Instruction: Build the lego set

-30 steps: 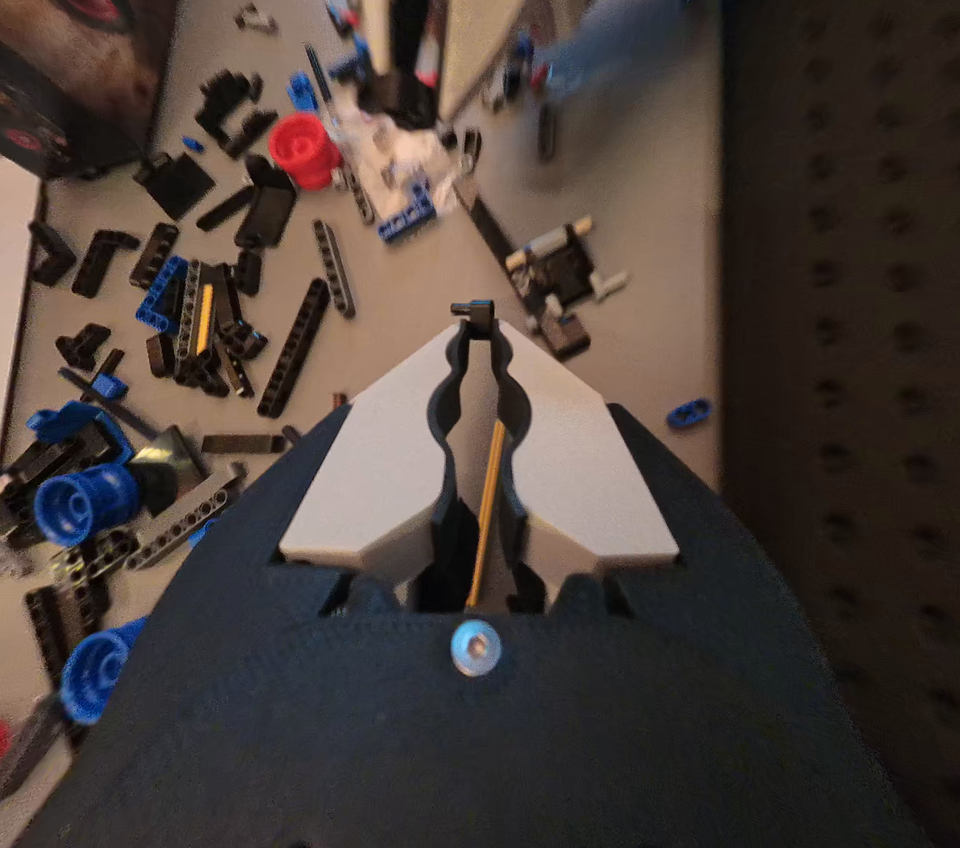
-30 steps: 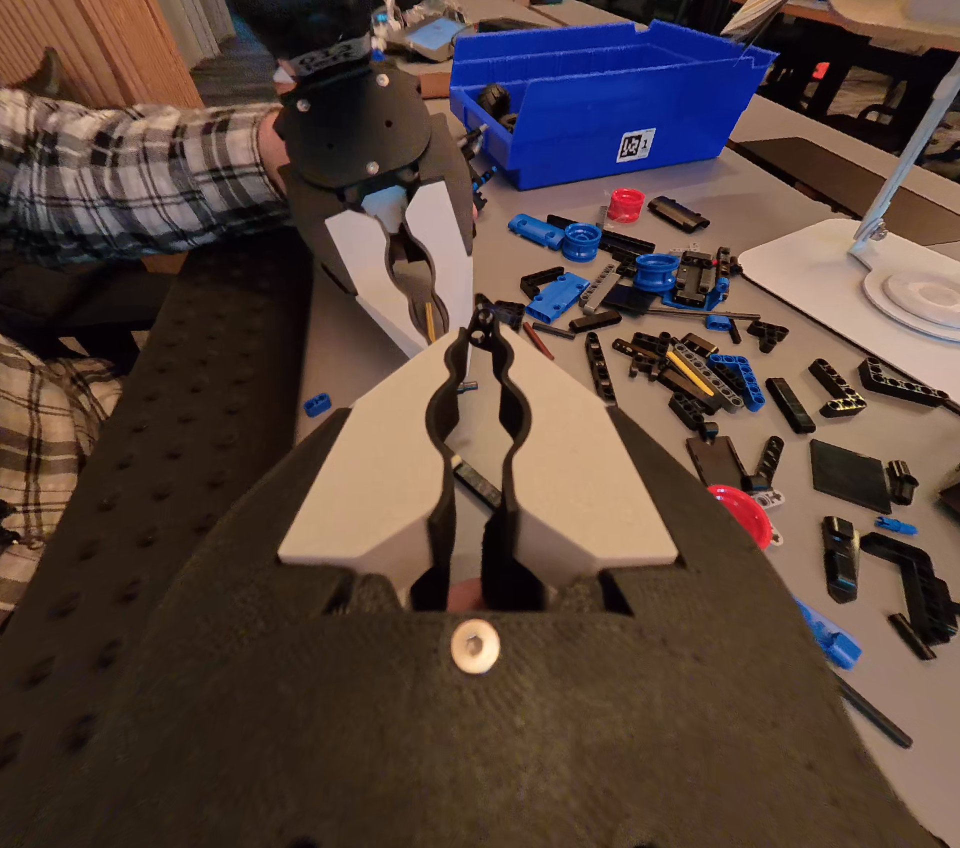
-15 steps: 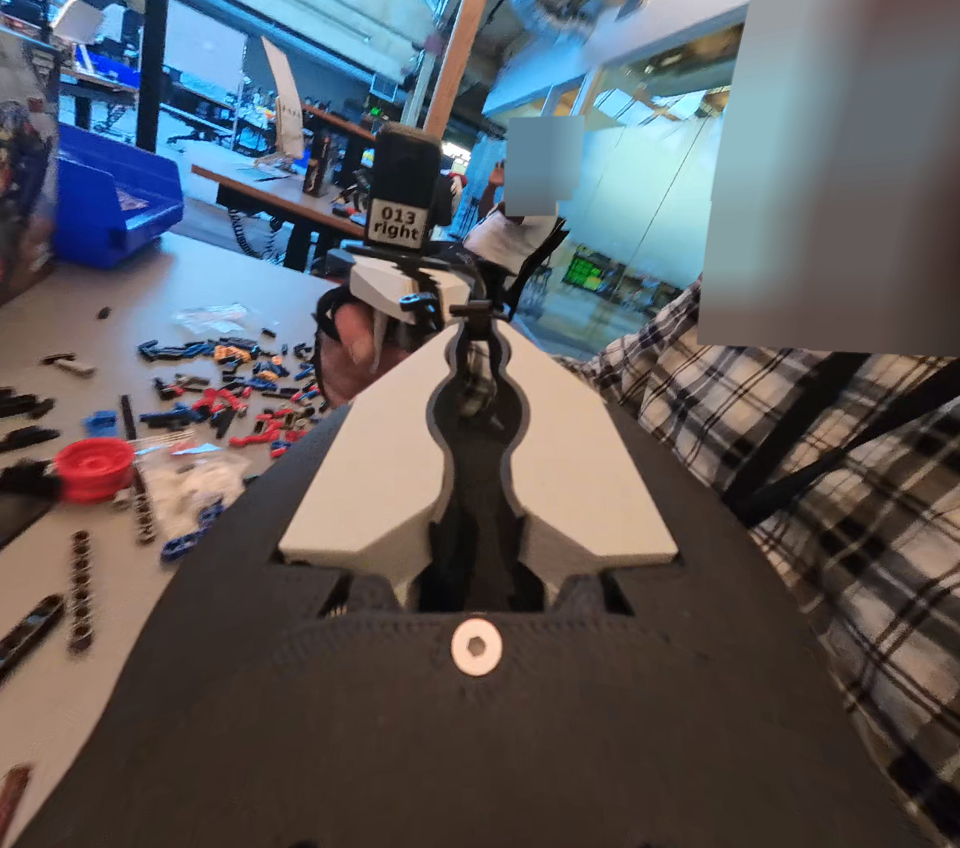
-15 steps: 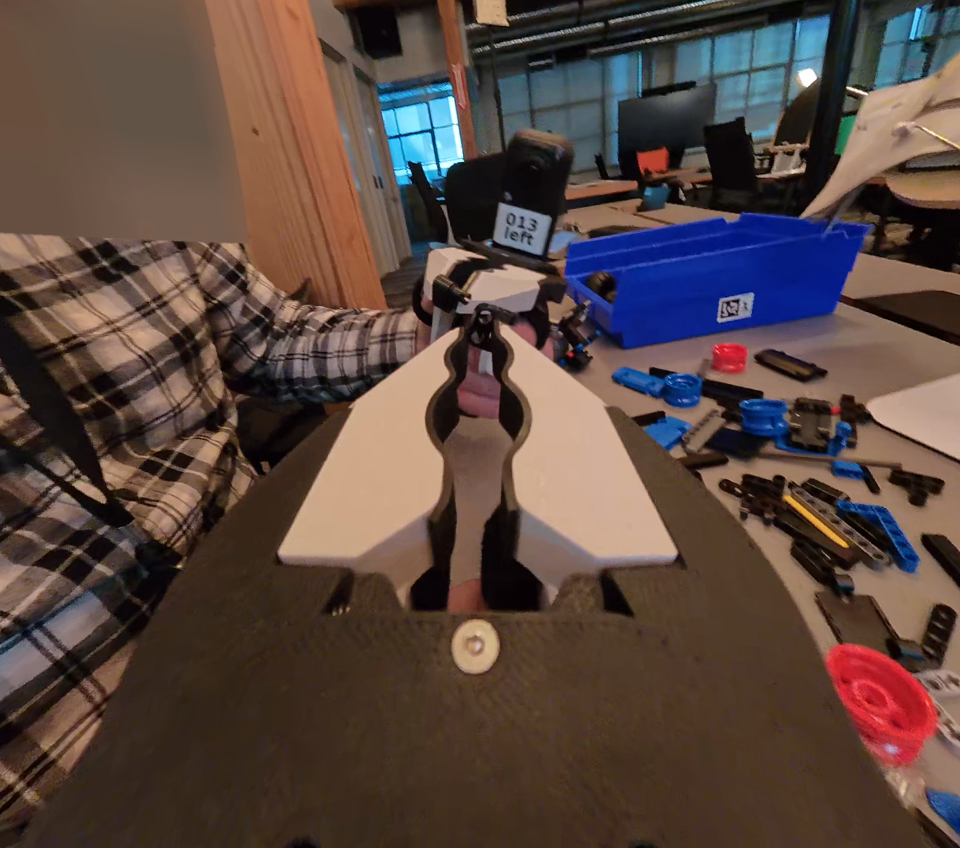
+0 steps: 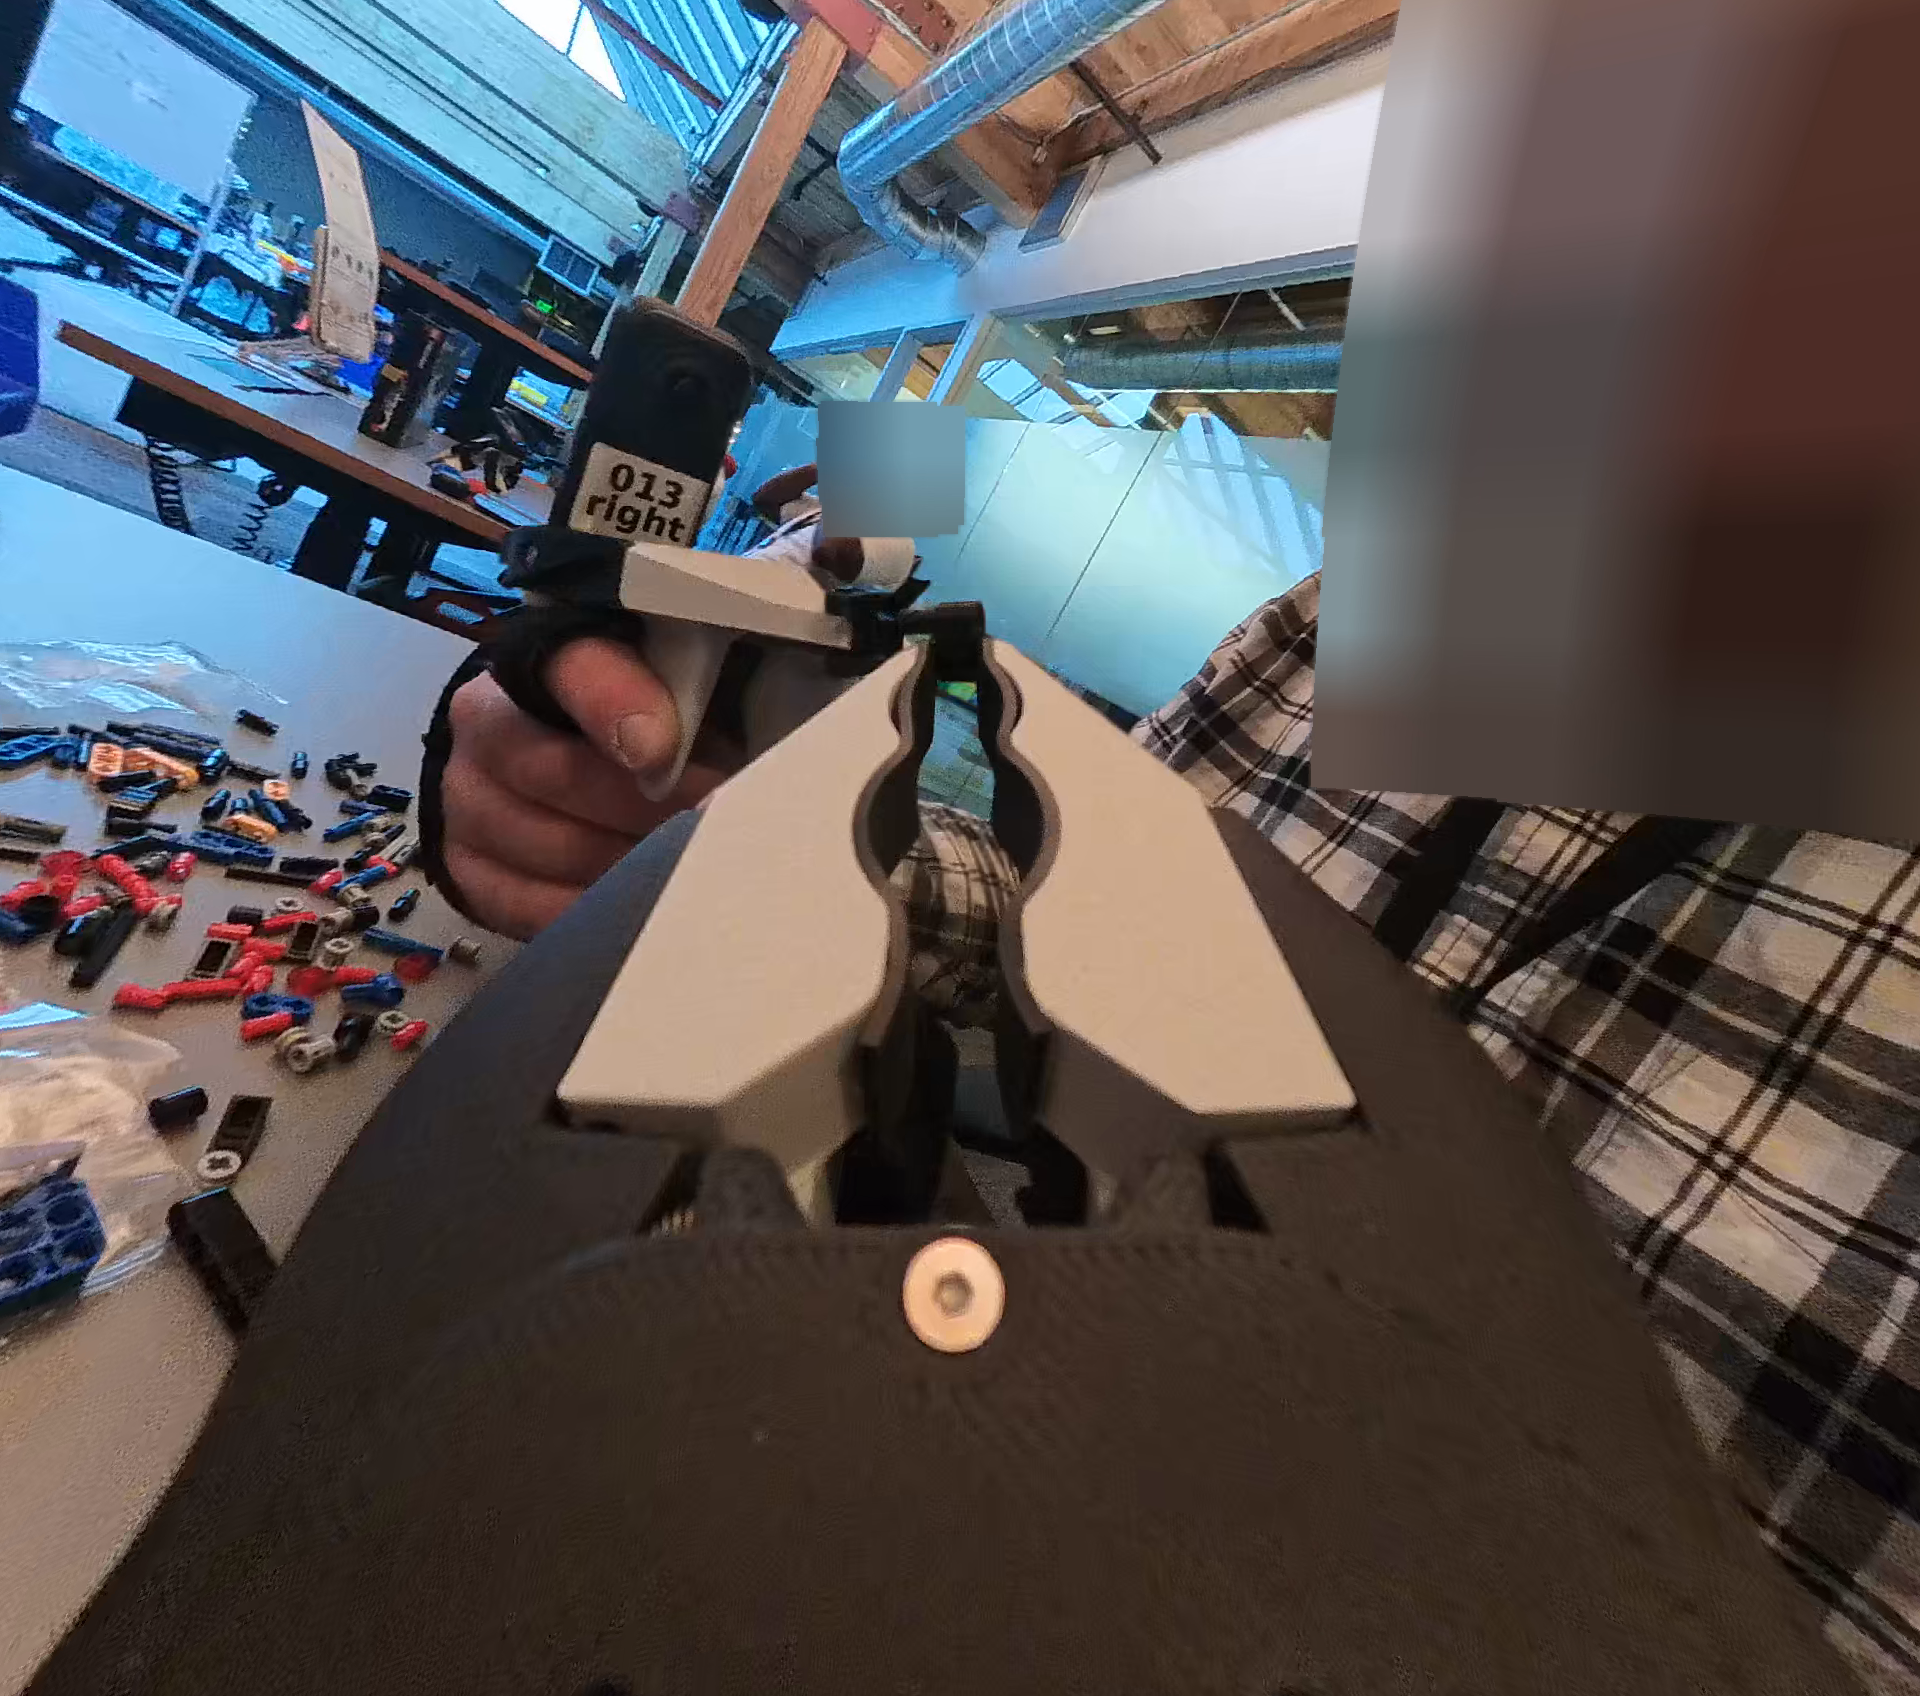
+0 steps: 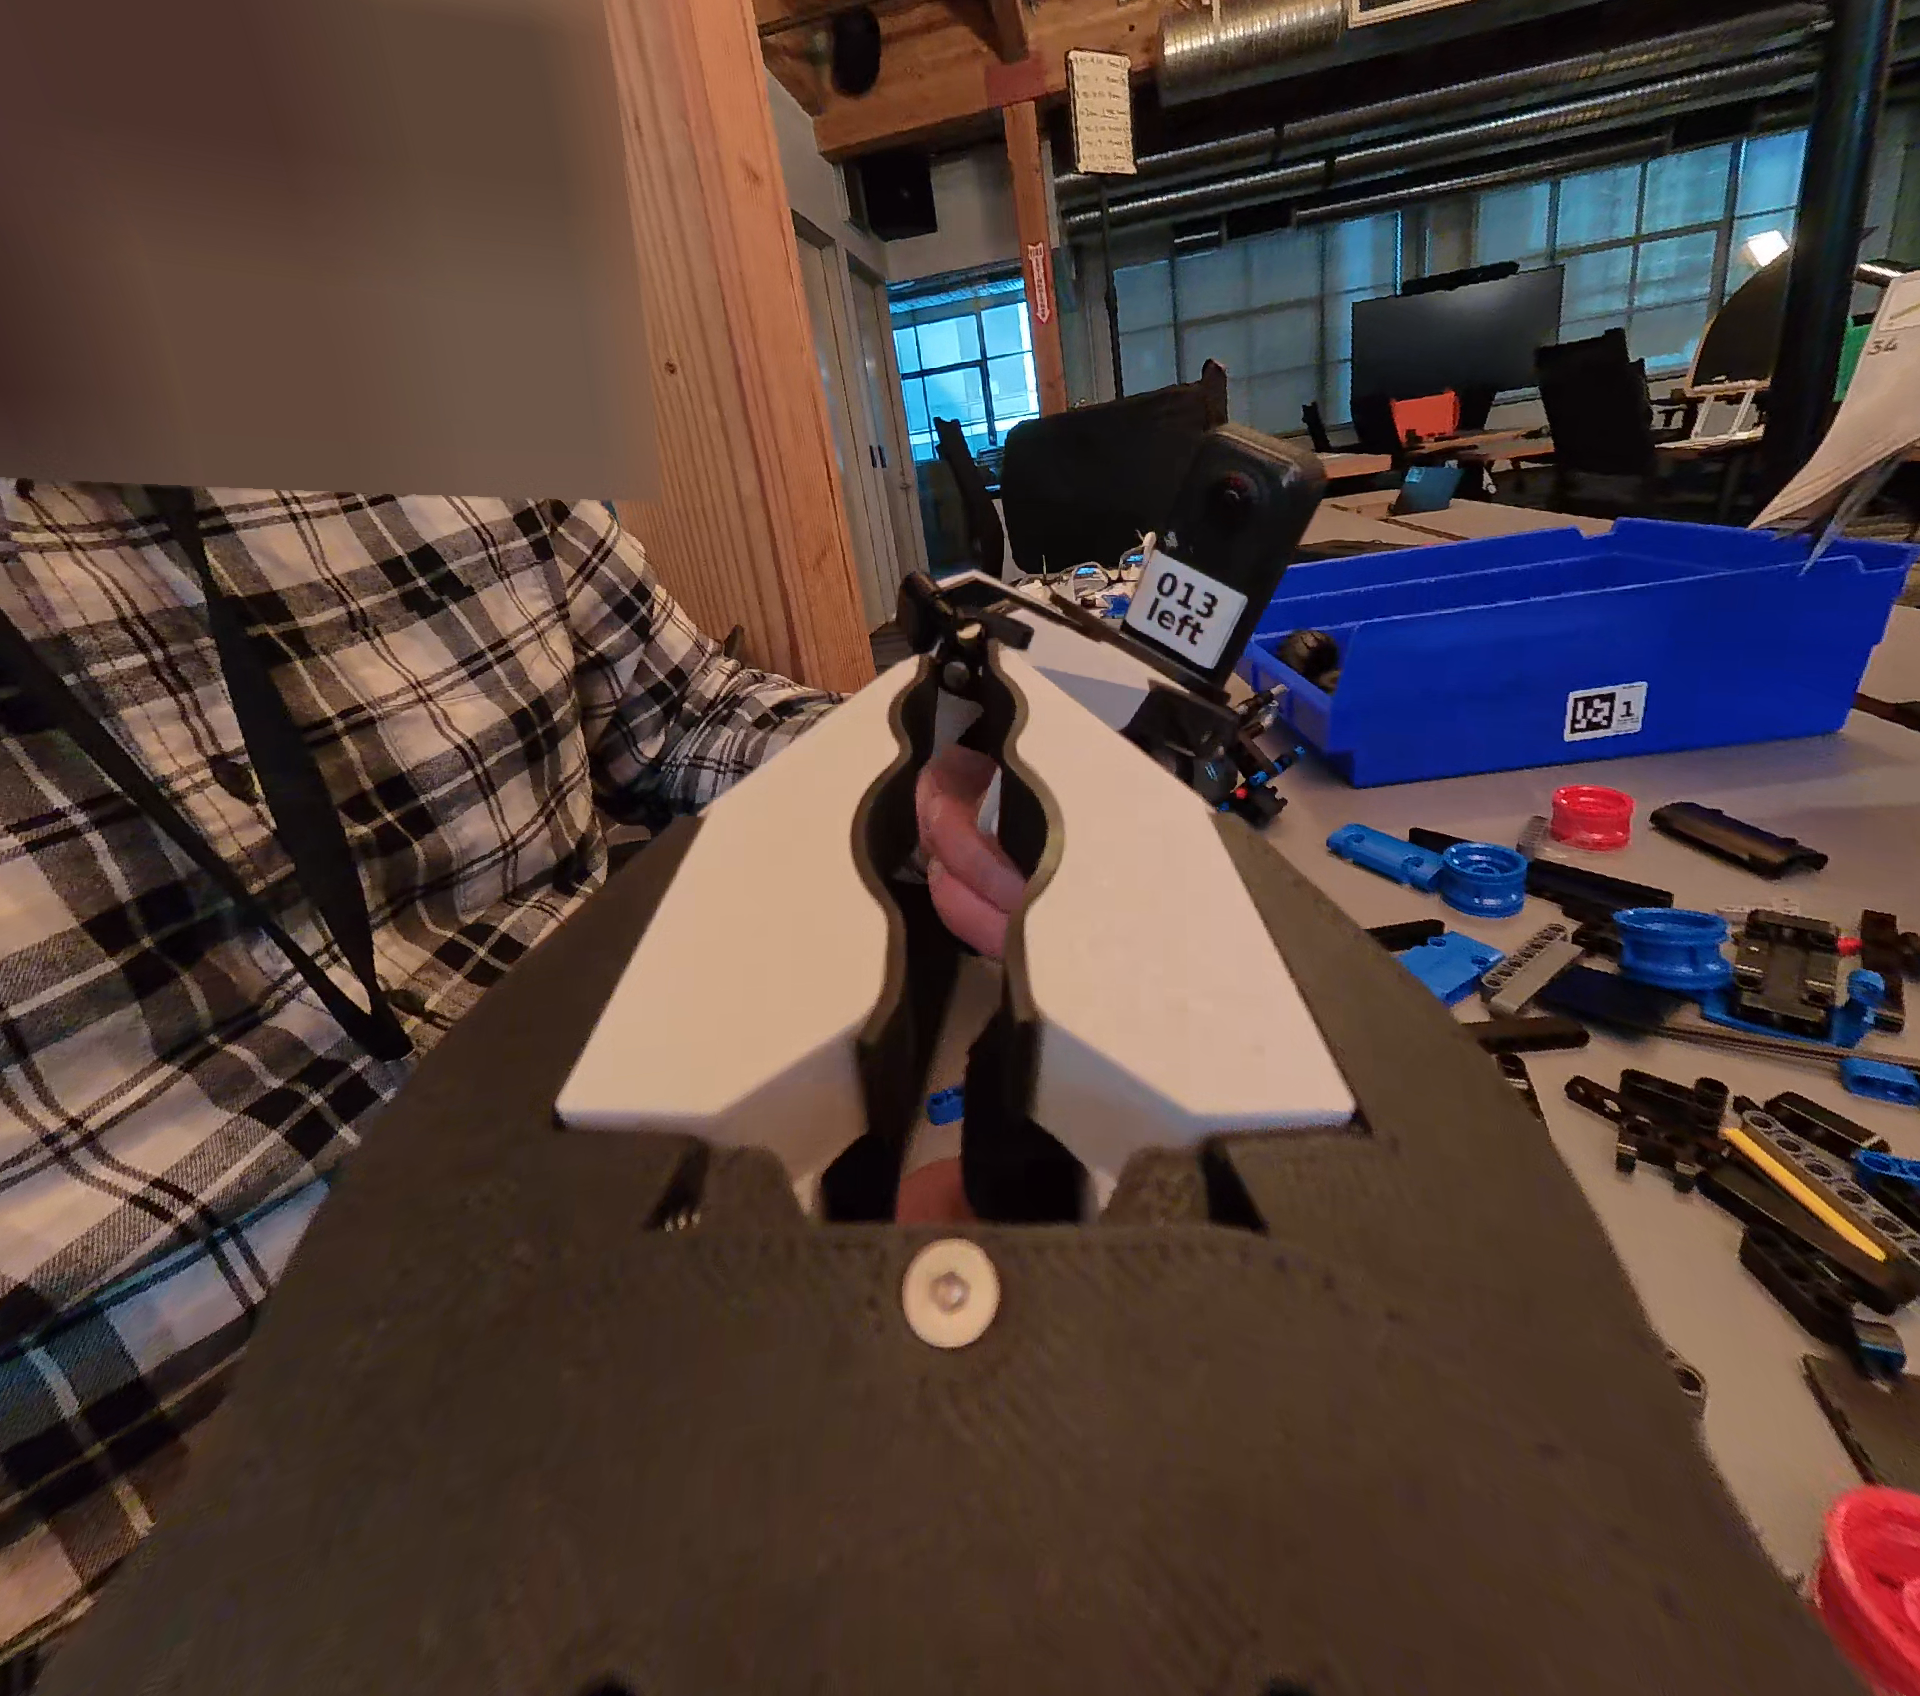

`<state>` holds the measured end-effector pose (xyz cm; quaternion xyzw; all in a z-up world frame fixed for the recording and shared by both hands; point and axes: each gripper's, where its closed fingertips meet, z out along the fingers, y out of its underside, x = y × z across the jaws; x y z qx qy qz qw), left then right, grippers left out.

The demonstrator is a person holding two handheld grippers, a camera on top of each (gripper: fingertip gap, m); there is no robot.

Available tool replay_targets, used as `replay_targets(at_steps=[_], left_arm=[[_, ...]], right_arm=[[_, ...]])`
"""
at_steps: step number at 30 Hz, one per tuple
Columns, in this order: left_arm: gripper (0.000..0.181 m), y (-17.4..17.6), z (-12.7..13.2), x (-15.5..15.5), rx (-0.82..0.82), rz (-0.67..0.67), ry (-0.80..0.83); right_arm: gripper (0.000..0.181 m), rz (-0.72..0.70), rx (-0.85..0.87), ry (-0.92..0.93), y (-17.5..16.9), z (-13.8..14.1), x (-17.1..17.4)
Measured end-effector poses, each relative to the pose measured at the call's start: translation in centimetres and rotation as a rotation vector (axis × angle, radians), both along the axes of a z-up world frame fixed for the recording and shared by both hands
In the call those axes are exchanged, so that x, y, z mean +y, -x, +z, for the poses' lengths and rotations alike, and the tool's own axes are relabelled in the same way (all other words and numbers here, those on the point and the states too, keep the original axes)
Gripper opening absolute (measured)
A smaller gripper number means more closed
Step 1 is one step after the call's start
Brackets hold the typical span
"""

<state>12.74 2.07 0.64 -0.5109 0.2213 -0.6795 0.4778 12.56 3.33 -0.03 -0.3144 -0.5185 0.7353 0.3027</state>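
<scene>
Small black lego piece (image 5: 954, 626) pinched at tips of clenched left claw (image 5: 951, 649), touching right claw (image 6: 961, 659), clenched on black pin (image 6: 958, 640), above surface (image 6: 1714, 799).

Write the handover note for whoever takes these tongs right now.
Left tongs: shut on a small black piece, raised off the table.
Right tongs: shut on another small black piece, also raised, tip to tip with the left.
Whether the two pieces are joined cannot be told.
Loose parts: red, blue and black pins on the table in the left wrist view; beams, blue wheels, a red wheel and a blue bin in the right wrist view.
Done: each tong holds a piece.
Left: mate them, then build on.
</scene>
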Motion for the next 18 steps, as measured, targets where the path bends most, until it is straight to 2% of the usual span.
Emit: replay_targets(at_steps=[18], left_arm=[[0.006,0.1,1.3,-0.3,-0.17,-0.058,-0.001]], right_arm=[[0.007,0.053,0.067,0.051,-0.6,1.2,-0.8]])
